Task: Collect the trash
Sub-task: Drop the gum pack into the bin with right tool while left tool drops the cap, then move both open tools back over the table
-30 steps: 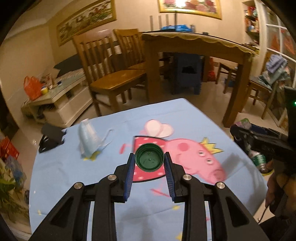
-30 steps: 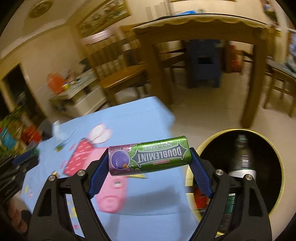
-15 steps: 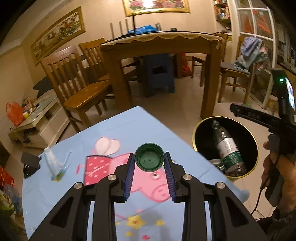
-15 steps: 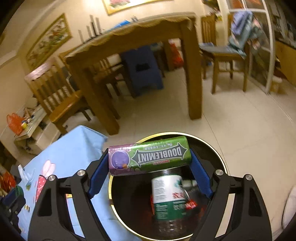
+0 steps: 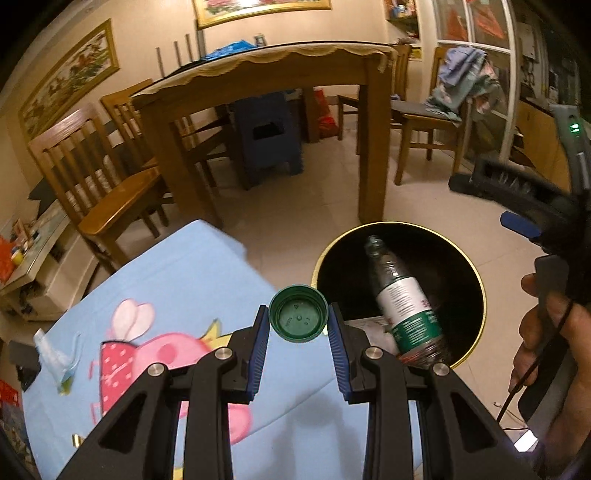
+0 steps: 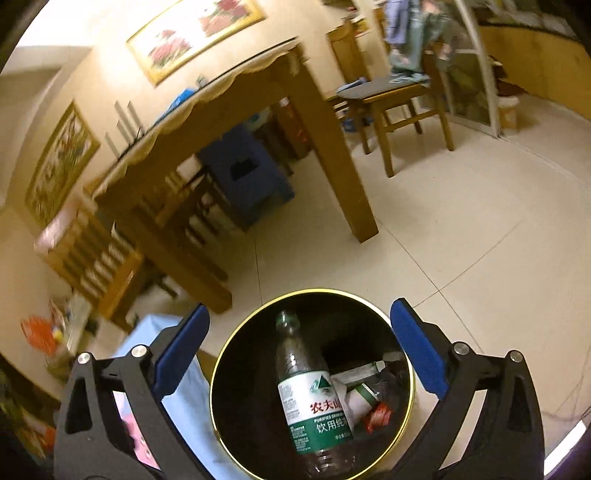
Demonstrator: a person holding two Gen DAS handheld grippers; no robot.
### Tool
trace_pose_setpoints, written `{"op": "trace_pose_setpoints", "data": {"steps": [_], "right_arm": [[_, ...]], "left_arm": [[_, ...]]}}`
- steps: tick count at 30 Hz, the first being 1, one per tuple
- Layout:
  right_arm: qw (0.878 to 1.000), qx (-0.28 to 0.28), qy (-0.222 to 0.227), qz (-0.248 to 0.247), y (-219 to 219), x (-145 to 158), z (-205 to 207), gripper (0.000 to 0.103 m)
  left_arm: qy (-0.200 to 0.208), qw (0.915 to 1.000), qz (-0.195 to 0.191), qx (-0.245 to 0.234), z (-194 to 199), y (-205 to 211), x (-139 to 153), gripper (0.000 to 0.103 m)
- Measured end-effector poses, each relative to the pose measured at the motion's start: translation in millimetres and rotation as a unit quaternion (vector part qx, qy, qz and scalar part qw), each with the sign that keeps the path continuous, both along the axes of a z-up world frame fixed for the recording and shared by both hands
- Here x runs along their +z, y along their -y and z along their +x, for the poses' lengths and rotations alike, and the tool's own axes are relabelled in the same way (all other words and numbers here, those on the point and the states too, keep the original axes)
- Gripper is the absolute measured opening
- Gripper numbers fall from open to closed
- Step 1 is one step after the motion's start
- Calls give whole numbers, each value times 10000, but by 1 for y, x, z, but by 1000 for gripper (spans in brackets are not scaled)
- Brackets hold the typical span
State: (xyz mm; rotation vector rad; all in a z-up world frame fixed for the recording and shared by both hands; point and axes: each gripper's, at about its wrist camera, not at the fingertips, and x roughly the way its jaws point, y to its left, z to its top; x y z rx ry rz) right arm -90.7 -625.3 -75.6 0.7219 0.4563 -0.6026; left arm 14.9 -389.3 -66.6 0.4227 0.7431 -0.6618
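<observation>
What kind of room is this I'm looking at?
Most likely a home dining room: a wooden dining table with wooden chairs around it, framed paintings on the wall, and a tiled floor.

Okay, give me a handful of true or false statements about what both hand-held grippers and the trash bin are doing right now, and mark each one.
1. The left hand-held gripper grips a green bottle cap. True.
2. The right hand-held gripper holds a gum pack. False: its jaws have just been opening and nothing is between them.
3. A plastic bottle with a green and white label lies inside the trash bin. True.
4. The green bottle cap is already in the trash bin. False: it is between the left gripper's pads, at the edge of the blue tablecloth beside the bin.
5. The right hand-held gripper hangs over the open trash bin. True.
</observation>
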Motion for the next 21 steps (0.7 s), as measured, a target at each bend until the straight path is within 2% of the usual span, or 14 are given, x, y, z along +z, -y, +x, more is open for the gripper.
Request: {"op": "trace_pose_setpoints", "data": {"steps": [5,11,13,17,21], "right_arm": [[9991,-353,254,2,8,8,-21,97],[9981,-529,322,27,8,12,-33,97],[9981,-533,306,45,8,11,-32,97],[9987,-464,225,-19,3,10,-28,97],[9993,-134,-59,-345,-18,11,-3,97]], "left_arm": [[-136,9996,26,-260,3,34,-9,32],[-325,9982,20,-500,9,67,-17,53],[-410,9978,-35,-524,12,67,-18,58],[-482,9977,-67,-465,15,58,-20,58],[-395,9988,-46,-284,15,34,-16,60]]}}
